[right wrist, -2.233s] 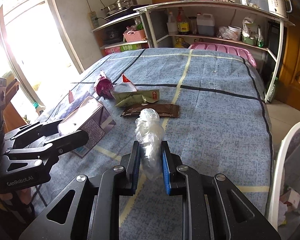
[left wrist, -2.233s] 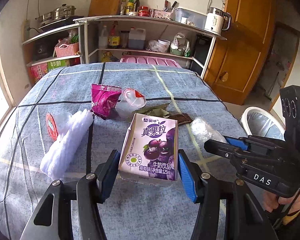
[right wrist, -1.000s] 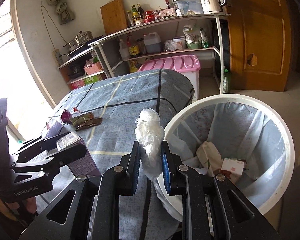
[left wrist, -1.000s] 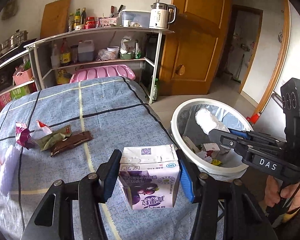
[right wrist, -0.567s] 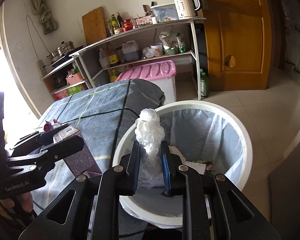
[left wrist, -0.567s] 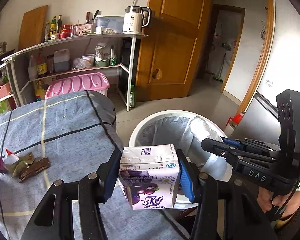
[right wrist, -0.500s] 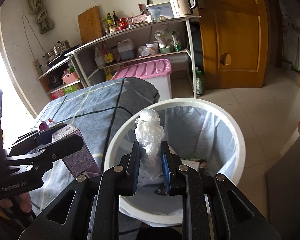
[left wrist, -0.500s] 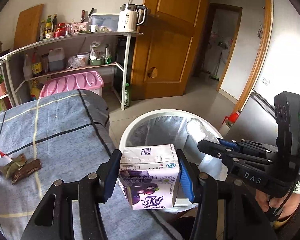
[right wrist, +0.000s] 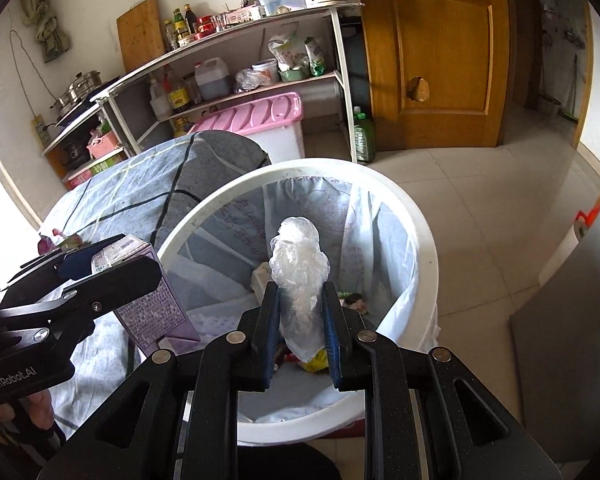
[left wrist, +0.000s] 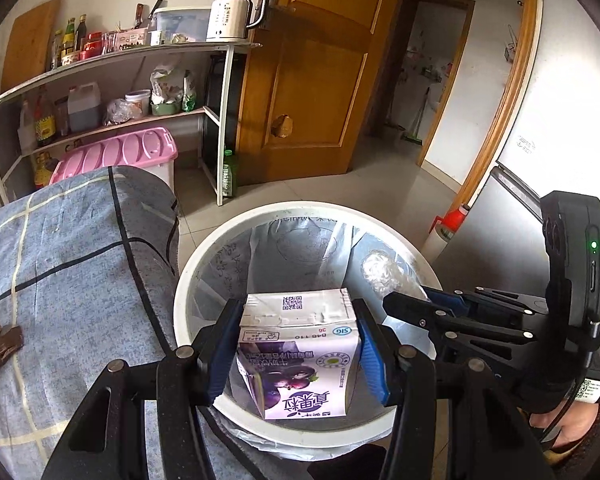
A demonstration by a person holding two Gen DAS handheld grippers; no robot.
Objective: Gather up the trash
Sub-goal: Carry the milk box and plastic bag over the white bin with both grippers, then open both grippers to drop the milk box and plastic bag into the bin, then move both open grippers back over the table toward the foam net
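My left gripper (left wrist: 296, 350) is shut on a purple grape milk carton (left wrist: 300, 364) and holds it over the near rim of the white trash bin (left wrist: 236, 236). The carton (right wrist: 148, 300) also shows in the right wrist view, at the bin's left rim. My right gripper (right wrist: 300, 320) is shut on a crumpled clear plastic bag (right wrist: 300, 280) and holds it over the open bin (right wrist: 420, 240), which is lined with a bag and has some trash at the bottom. The plastic bag (left wrist: 380, 272) and right gripper (left wrist: 416, 308) also show in the left wrist view.
The table with a blue checked cloth (left wrist: 68, 256) stands left of the bin, with brown wrappers (left wrist: 0, 348) on it. Behind it are a pink storage box (left wrist: 120, 152), a shelf rack (left wrist: 112, 80) and a wooden door (left wrist: 312, 80). A red and white bottle (left wrist: 448, 224) stands on the floor.
Both grippers have swung from the table to the bin with their loads. In the last half second they moved further over the bin opening. Both grips are unchanged.
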